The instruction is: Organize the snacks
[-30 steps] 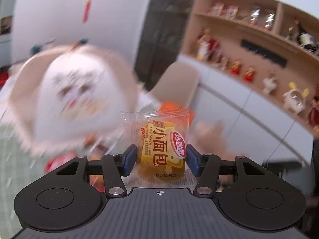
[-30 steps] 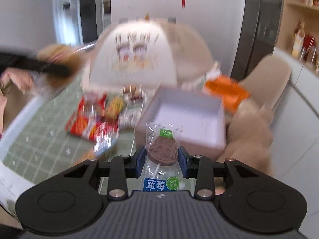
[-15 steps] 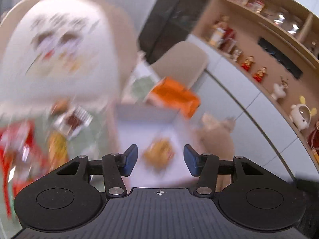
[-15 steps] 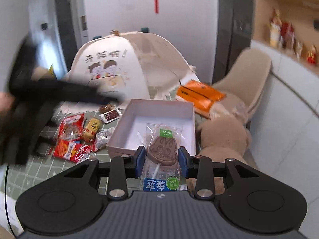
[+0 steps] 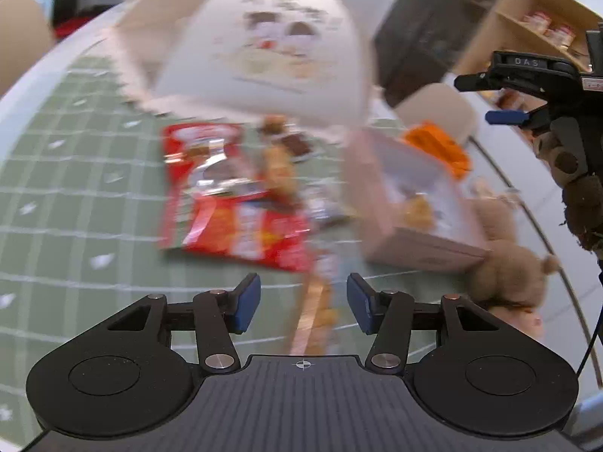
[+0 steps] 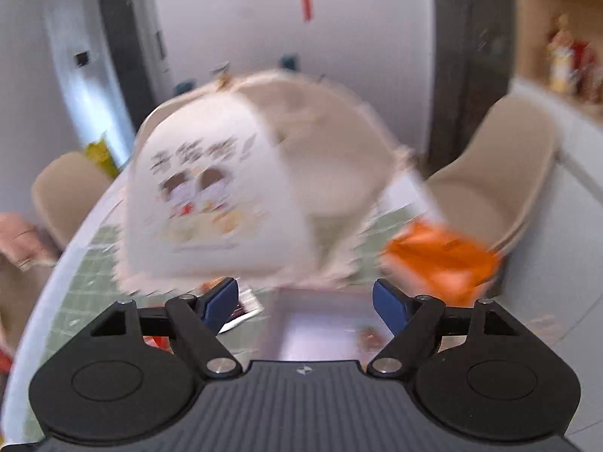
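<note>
In the left wrist view my left gripper [image 5: 303, 293] hangs open over the green checked tablecloth [image 5: 75, 188]. A blurred brown snack wrapper [image 5: 314, 312] lies on the cloth below the gap, and the pads do not touch it. Red snack packets [image 5: 233, 207] lie just ahead. To the right, the white box [image 5: 414, 241] holds the yellow small bread [image 5: 416, 207]. My right gripper [image 6: 305, 293] is above the white box [image 6: 320, 324]; its jaws are opening with nothing between them. A blurred brown item [image 6: 369, 335] lies in the box. The right gripper [image 5: 505, 116] also shows in the left wrist view.
A large domed food cover [image 5: 264, 45] with a cartoon print stands at the back of the table. An orange packet [image 5: 437, 147] lies behind the box, and a brown plush toy [image 5: 508, 275] lies to its right. Beige chairs [image 6: 490, 188] stand around the table.
My left gripper let go of the small bread, which now lies in the box, then swung left and down over the loose snacks. My right gripper moved over the box and opened; the lollipop has left it.
</note>
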`<state>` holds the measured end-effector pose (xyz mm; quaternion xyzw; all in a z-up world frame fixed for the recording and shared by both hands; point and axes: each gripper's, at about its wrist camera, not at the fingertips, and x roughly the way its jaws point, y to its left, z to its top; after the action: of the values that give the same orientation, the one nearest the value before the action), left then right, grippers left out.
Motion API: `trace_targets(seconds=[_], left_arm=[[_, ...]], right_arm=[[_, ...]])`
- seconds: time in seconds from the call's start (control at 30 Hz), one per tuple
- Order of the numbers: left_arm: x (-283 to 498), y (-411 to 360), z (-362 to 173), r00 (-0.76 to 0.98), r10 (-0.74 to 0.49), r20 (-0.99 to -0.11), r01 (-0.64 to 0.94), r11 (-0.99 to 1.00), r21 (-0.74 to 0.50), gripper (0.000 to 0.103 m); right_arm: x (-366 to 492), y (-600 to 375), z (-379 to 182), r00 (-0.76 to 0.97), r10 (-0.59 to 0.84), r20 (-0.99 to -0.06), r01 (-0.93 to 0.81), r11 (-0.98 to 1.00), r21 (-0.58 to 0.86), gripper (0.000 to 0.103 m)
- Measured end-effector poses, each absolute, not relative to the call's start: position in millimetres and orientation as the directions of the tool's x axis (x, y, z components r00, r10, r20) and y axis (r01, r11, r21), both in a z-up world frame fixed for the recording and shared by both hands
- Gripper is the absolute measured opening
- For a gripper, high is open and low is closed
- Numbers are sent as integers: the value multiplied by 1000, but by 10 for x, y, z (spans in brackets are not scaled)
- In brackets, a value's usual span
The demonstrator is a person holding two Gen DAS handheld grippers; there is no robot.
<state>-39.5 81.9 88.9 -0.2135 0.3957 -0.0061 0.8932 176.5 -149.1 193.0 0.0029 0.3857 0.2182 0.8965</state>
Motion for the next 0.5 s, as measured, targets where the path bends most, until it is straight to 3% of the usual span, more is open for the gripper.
trace_targets(seconds=[0.2,0.5], left_arm=[[-589,1289,841,665,-157,-730,-205,902,-380,56],[-858,1803,771,638,-149,-755,-200,915,-350,55]], right_arm=[[2160,-480,1422,468,424,-775,-398,884,244,79],[3163,224,613,393,270,-879,-189,959,210,78]])
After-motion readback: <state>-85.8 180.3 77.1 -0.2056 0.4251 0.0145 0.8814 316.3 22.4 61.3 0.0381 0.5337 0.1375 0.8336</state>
